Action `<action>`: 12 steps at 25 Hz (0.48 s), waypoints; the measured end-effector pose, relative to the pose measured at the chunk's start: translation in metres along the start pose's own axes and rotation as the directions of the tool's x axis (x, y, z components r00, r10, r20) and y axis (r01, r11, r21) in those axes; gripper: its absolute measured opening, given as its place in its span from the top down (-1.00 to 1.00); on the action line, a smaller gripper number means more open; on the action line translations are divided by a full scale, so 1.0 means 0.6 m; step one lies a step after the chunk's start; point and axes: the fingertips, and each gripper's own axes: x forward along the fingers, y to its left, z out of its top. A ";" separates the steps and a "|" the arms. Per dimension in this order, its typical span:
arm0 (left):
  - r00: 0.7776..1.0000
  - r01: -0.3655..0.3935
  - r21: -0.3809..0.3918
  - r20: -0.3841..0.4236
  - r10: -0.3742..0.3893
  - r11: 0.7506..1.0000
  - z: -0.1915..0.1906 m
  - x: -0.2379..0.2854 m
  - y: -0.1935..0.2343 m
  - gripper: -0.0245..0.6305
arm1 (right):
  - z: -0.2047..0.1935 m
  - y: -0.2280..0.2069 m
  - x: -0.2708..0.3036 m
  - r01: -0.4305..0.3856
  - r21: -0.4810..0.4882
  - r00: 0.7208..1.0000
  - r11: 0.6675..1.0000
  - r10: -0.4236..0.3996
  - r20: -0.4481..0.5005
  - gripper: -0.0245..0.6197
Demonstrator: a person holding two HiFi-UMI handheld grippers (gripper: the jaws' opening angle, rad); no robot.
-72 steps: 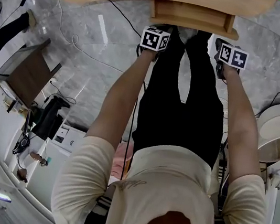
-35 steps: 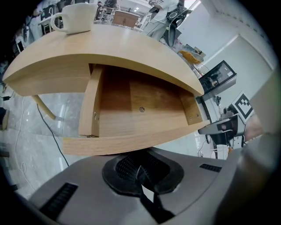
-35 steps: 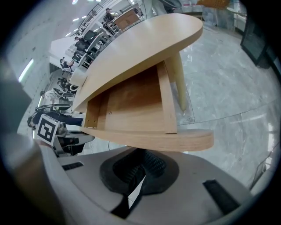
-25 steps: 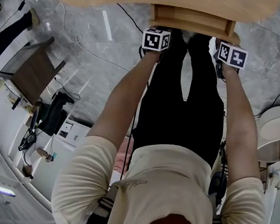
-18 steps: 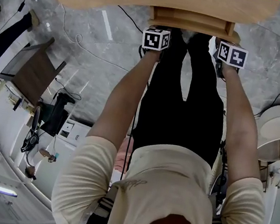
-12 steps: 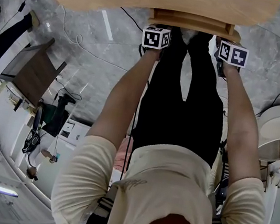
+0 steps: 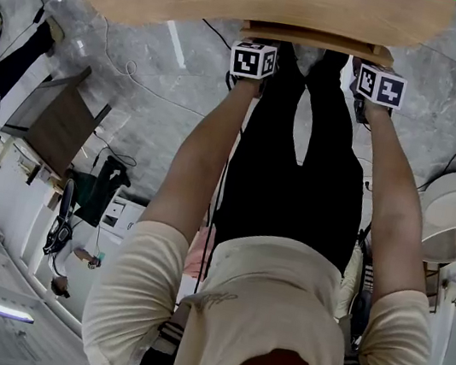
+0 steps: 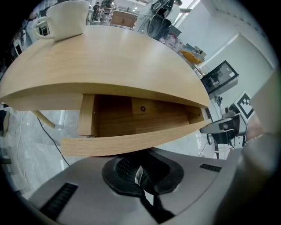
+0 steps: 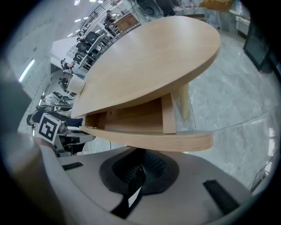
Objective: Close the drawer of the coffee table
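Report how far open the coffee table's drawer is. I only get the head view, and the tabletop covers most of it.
Observer: In the left gripper view the drawer is partly open. Its front panel stands out from under the coffee table top, and bare wood shows inside.
Operator: Give me the left jaws.
Observer: The left gripper has its jaws together on nothing, tips at the lower edge of the drawer front.
Operator: Now the right.
Observer: In the right gripper view the right gripper also has its jaws together and empty, tips just beneath the drawer front.
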 end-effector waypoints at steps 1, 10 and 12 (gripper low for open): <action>1.000 0.002 0.000 0.001 -0.002 1.000 0.004 0.001 0.000 0.92 | 0.004 -0.001 0.000 0.001 -0.003 1.000 1.000 -0.001 0.001 0.94; 1.000 0.004 0.028 0.011 -0.004 1.000 0.051 0.002 0.013 0.91 | 0.049 0.003 0.006 0.006 -0.028 1.000 1.000 -0.006 0.014 0.94; 1.000 0.002 0.033 0.013 -0.002 0.999 0.058 0.002 0.014 0.91 | 0.057 0.003 0.007 0.006 -0.036 1.000 0.999 -0.006 0.012 0.94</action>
